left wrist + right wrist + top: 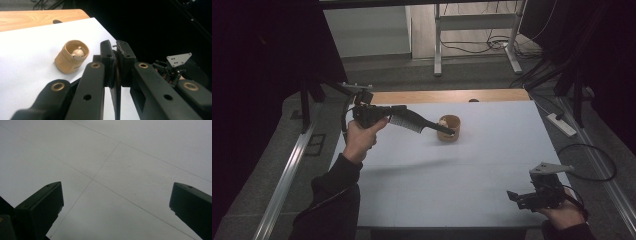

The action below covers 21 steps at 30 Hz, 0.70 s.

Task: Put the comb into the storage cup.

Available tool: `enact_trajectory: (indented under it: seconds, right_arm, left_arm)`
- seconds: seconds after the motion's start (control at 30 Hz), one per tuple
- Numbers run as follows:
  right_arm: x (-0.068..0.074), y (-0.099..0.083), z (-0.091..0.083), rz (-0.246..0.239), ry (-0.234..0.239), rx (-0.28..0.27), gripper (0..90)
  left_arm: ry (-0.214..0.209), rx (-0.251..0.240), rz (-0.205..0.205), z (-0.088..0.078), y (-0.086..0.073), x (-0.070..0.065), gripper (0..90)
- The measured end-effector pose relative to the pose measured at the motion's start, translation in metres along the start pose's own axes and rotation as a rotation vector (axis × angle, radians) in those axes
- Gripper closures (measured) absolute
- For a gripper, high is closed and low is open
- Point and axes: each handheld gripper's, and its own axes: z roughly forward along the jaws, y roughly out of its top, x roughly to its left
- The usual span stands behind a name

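A black comb point(419, 122) is pinched between the closed jaws of the left gripper point(394, 116), held above the white table point(452, 190) toward its far left part, with the comb's handle tip at the rim of a small tan cup point(449, 128) that stands near the far edge. The right gripper point(517, 197) is held near the front right corner, its jaws spread wide over bare tabletop. A broad stretch of open surface is left between cup and near edge.

A white desk point(452, 190) stood on a grey floor point(412, 75); behind it were a metal frame point(474, 22) and a power strip point(562, 125).
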Motion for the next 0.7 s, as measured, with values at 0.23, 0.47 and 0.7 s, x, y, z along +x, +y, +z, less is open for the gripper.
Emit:
enact_trajectory:
  seconds: [0.23,0.47,0.7]
  right_arm:
    - [0.0,-0.002,-0.003,-0.003,-0.007,-0.007,0.0]
    - [0.0,-0.005,-0.006,0.004,-0.013,-0.01,0.0]
    - [0.0,-0.005,-0.006,0.002,-0.014,-0.008,0.0]
  left_arm:
    - [0.026,-0.005,0.001,0.002,0.012,0.003,83.3]
    - [0.064,-0.008,0.0,0.003,0.023,0.008,83.3]
    - [0.086,-0.013,-0.004,0.005,0.031,0.012,83.3]
